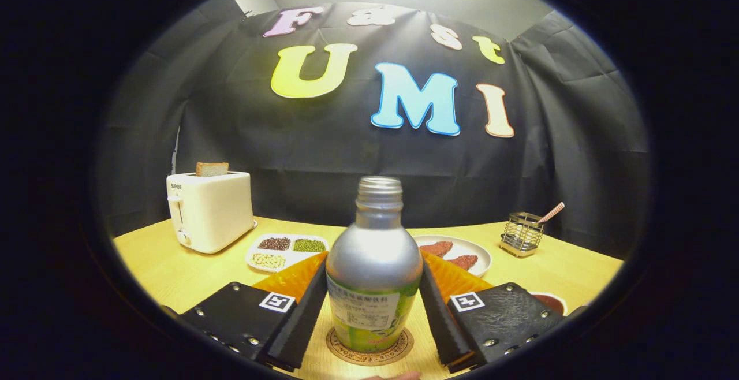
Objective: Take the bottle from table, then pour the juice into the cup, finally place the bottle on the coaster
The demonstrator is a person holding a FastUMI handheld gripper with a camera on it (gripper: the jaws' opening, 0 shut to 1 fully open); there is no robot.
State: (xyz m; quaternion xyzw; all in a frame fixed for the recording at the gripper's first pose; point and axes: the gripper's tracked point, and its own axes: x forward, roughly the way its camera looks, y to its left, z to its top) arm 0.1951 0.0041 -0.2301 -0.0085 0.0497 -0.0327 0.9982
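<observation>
**A:** Tell me how your gripper [374,316] stands at this moment.

**B:** Your 2 fingers [300,316] stand on each side of the silver metal bottle with the green label [373,276], and the bottle is between them. They lie very close along its sides. I cannot tell if both really press on it, or if a small gap is there.

**A:** And where is the bottle?

**B:** It stands upright on the round brown cork coaster with dark letters on its rim [369,350], which lies on the yellow wooden table [167,270]. The bottle has no cap; you can see the open threaded neck on top.

**A:** What is beyond the fingers?

**B:** Just behind the bottle is something orange and ribbed [294,276], half hidden, so I cannot say what it is. Further back, on the left, lies a white tray with 3 compartments [286,251] of dark, green and pale grains. On the right is a white round plate [474,251] with 2 reddish pieces. Far left stands a cream toaster [211,211] with 1 slice of bread [211,168] sticking out. Far right is a small wire basket [521,233] with a striped straw [551,212].
</observation>
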